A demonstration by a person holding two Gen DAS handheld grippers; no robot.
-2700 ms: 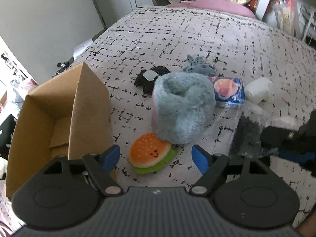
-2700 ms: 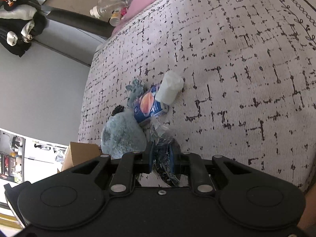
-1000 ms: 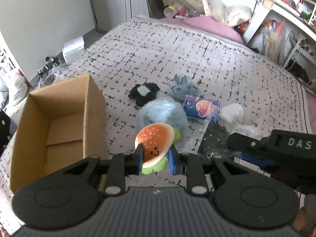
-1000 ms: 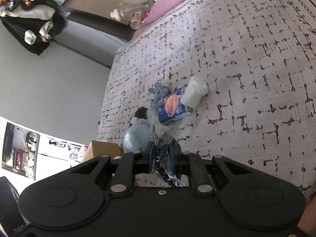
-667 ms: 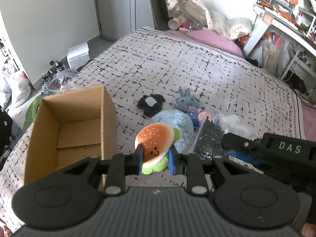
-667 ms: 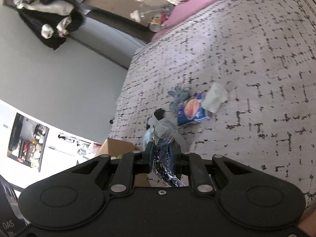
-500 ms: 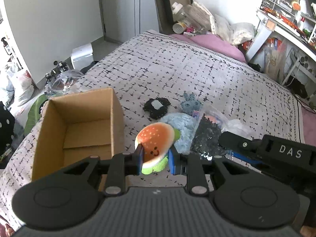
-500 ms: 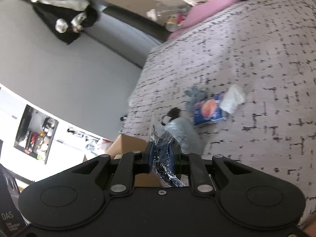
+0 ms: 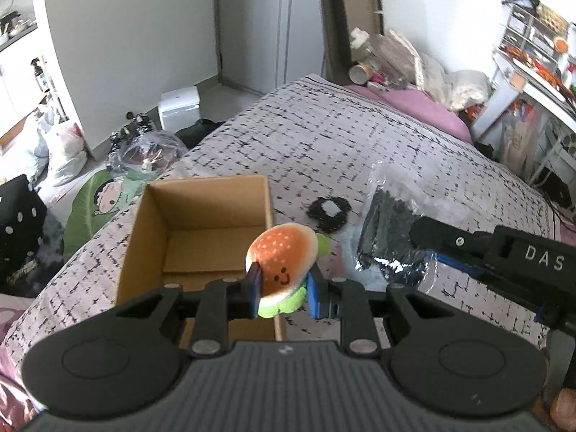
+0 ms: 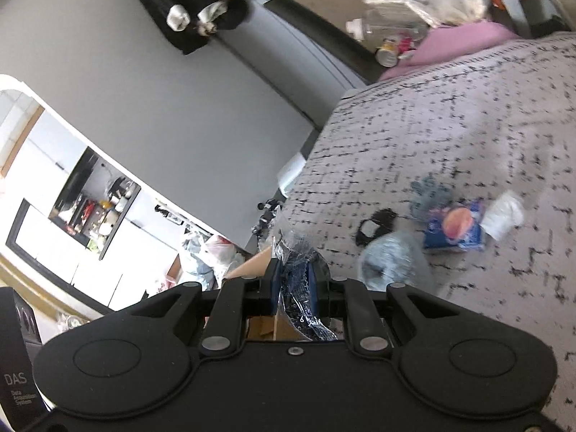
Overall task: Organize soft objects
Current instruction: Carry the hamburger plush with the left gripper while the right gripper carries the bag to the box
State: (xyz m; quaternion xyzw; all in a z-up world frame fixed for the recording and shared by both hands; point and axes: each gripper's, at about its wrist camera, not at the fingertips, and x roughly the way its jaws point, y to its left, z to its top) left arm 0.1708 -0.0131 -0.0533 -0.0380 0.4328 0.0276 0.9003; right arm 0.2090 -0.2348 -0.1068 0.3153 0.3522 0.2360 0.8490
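Observation:
My left gripper (image 9: 282, 289) is shut on a plush hamburger (image 9: 282, 253) with a smiling face, held in the air just right of an open cardboard box (image 9: 201, 230) on the bed. My right gripper (image 10: 293, 289) is shut on a clear plastic bag of dark stuff (image 10: 297, 273); in the left wrist view that bag (image 9: 387, 237) hangs right of the hamburger, above the bed. A fluffy grey-blue plush (image 10: 390, 261), a small black plush (image 10: 376, 228), a grey plush (image 10: 430, 192), a blue packet (image 10: 455, 232) and a white bundle (image 10: 504, 214) lie on the bed.
The bed has a pale cover with black dashes (image 9: 360, 151). A pink pillow (image 9: 414, 104) and bottles lie at its head. Bags and a white device (image 9: 180, 106) stand on the floor left of the bed. Shelves (image 9: 532, 57) are at the right.
Both grippers have risen and moved left toward the box with their loads. The box now shows its open inside more squarely, and the right wrist view has rolled.

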